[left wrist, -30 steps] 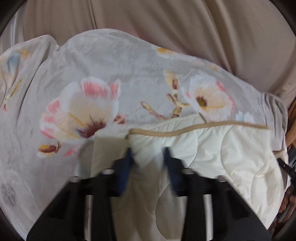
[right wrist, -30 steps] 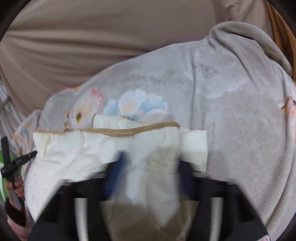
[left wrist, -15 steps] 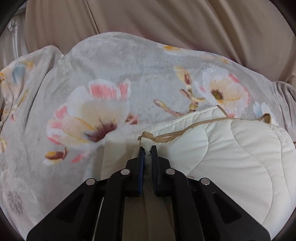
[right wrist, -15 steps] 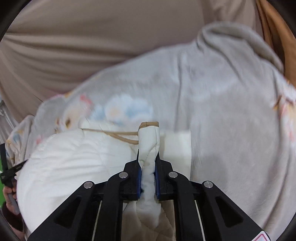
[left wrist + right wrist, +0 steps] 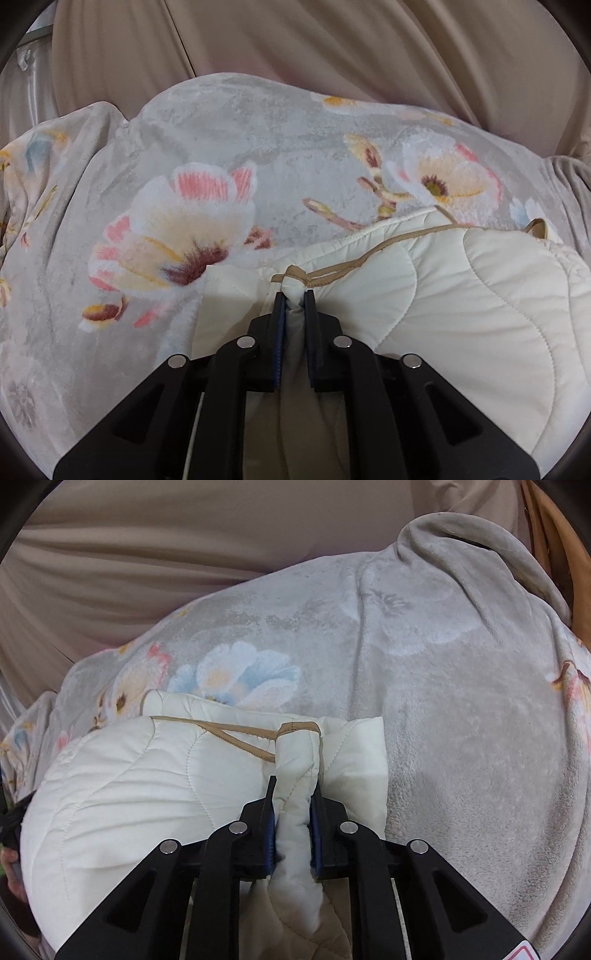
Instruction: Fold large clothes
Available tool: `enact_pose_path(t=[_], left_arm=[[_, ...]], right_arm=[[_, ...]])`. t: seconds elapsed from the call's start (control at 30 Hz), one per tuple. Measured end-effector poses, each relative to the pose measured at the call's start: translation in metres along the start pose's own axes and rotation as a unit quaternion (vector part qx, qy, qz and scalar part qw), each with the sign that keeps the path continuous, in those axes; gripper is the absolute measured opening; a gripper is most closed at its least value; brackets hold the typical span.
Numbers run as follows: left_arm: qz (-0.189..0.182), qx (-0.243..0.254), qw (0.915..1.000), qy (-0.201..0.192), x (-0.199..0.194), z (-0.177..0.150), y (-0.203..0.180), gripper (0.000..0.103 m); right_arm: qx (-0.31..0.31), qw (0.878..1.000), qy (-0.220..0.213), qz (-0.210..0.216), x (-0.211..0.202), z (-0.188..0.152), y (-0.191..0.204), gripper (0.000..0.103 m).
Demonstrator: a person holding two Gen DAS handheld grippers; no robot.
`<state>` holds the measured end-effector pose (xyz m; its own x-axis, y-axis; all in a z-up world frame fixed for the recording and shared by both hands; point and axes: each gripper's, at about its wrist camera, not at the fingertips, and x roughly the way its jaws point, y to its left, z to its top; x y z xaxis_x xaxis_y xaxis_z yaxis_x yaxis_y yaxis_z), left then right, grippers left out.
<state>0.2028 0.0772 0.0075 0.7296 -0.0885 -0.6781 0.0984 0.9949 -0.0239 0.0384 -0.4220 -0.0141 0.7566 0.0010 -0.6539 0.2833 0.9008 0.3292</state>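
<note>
A cream quilted garment with tan piping [image 5: 461, 295] lies on a grey floral blanket [image 5: 221, 155]. My left gripper [image 5: 294, 295] is shut on its left corner, with bunched fabric and piping pinched between the jaws. In the right wrist view the same garment [image 5: 129, 794] bulges up to the left, and my right gripper [image 5: 294, 786] is shut on a thick fold of its right corner. Between the two grippers the garment is lifted and puffed. A flat layer of it [image 5: 362, 760] stays on the blanket beneath.
The floral blanket [image 5: 461, 701] covers the whole surface, with a raised fold at the far right [image 5: 480, 554]. Beige curtains [image 5: 332, 44] hang behind it. A hand with the other gripper shows at the left edge of the right wrist view [image 5: 9, 834].
Both grippers went from open over the flat garment to shut on its near corners. The garment has since risen and bulged, and both grippers have lifted slightly.
</note>
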Motion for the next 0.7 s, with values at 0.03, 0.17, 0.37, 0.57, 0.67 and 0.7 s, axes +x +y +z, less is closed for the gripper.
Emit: enact_pose_path(t=[0.03,0.17,0.37,0.57,0.67,0.7], left_arm=[[-0.003,-0.004,0.9999,-0.01,-0.006,0.001,0.002,0.013],[-0.011,-0.011,0.9974,-0.07,-0.064,0.005,0.005,0.014],[-0.137,0.046,0.9864,-0.079,-0.136,0.009,-0.071,0.033],[-0.101,0.093,0.9898,-0.038,-0.091,-0.017,-0.126,0.033],[-0.064,0.085,0.9942,-0.018,-0.064,-0.023,-0.11,0.033],[-0.055,0.081,0.995,-0.018,-0.059,-0.023,-0.103,0.033]], right_arm=[[0.013,1.0,-0.006,0.009,-0.004,0.001,-0.005,0.03],[0.079,0.993,-0.087,0.009,-0.059,0.008,-0.01,0.042],[-0.114,0.987,-0.065,0.093,-0.081,-0.002,0.151,0.034],[-0.221,0.97,-0.005,0.1,-0.029,-0.043,0.23,0.024],[-0.208,0.976,0.003,0.059,-0.011,-0.044,0.203,0.021],[-0.196,0.98,0.002,0.044,-0.008,-0.04,0.187,0.019]])
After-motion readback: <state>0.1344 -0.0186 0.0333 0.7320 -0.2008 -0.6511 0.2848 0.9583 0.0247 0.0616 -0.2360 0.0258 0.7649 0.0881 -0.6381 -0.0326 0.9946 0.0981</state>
